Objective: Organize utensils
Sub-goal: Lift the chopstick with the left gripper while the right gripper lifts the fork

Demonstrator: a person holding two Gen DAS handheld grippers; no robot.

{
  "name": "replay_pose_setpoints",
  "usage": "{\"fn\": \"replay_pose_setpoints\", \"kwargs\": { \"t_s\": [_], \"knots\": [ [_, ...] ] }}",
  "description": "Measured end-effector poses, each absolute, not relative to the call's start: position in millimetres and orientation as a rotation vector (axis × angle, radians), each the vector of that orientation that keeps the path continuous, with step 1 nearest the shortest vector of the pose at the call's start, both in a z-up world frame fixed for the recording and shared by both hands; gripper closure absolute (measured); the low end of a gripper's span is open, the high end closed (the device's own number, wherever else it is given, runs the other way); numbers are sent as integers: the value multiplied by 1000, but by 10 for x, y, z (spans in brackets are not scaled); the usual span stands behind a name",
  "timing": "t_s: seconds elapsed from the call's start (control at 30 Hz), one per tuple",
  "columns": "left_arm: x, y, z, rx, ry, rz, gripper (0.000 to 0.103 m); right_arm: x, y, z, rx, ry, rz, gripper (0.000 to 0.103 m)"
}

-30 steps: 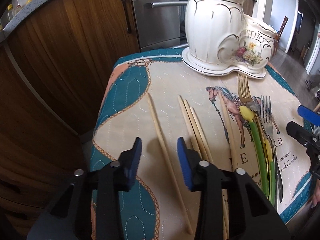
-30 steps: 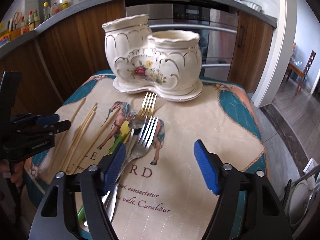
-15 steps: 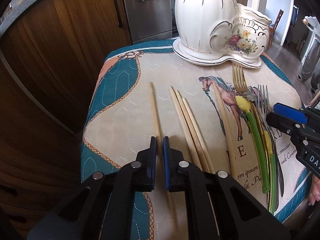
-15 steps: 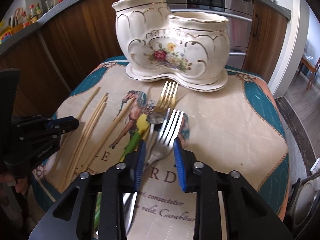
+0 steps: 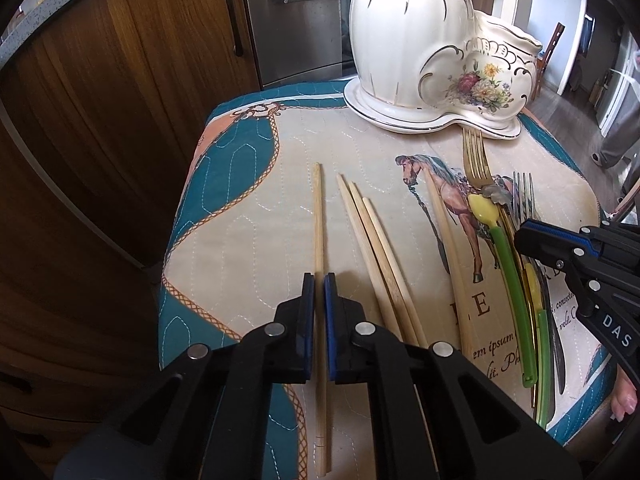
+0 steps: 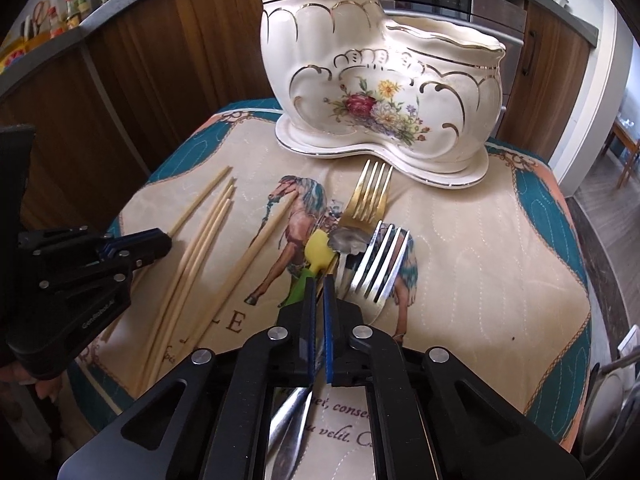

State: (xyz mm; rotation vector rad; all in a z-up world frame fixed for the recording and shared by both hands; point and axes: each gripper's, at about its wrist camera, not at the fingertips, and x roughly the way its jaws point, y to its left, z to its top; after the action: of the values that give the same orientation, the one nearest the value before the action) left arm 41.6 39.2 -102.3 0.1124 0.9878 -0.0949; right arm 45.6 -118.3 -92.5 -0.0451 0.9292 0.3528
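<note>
My left gripper (image 5: 319,280) is shut on the leftmost wooden chopstick (image 5: 318,220), which lies on the quilted mat (image 5: 248,240). Three more chopsticks (image 5: 376,248) lie together to its right and another (image 5: 448,248) lies across the horse print. My right gripper (image 6: 319,280) is shut on a utensil in the pile of forks; it seems to be the gold fork (image 6: 366,196), beside the silver fork (image 6: 380,264) and the yellow-green plastic utensil (image 6: 316,254). The white floral ceramic holder (image 6: 380,92) stands at the back of the mat.
Wooden cabinets (image 5: 120,80) and a steel oven front (image 5: 304,8) stand behind the mat. The mat's left edge (image 5: 176,240) drops off to the cabinets. The floor and a chair (image 6: 624,148) are to the right.
Both grippers came down and closed: the left from open around the leftmost chopstick to shut on it, the right from wide open to shut among the forks.
</note>
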Motion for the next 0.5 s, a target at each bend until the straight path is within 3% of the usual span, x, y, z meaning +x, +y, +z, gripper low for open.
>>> {"fn": "replay_pose_setpoints", "kwargs": {
  "t_s": [0.5],
  "knots": [
    [402,384,-1025,120,981,-99,98,492,-1231,-980,-39,956,330,100]
  ]
}}
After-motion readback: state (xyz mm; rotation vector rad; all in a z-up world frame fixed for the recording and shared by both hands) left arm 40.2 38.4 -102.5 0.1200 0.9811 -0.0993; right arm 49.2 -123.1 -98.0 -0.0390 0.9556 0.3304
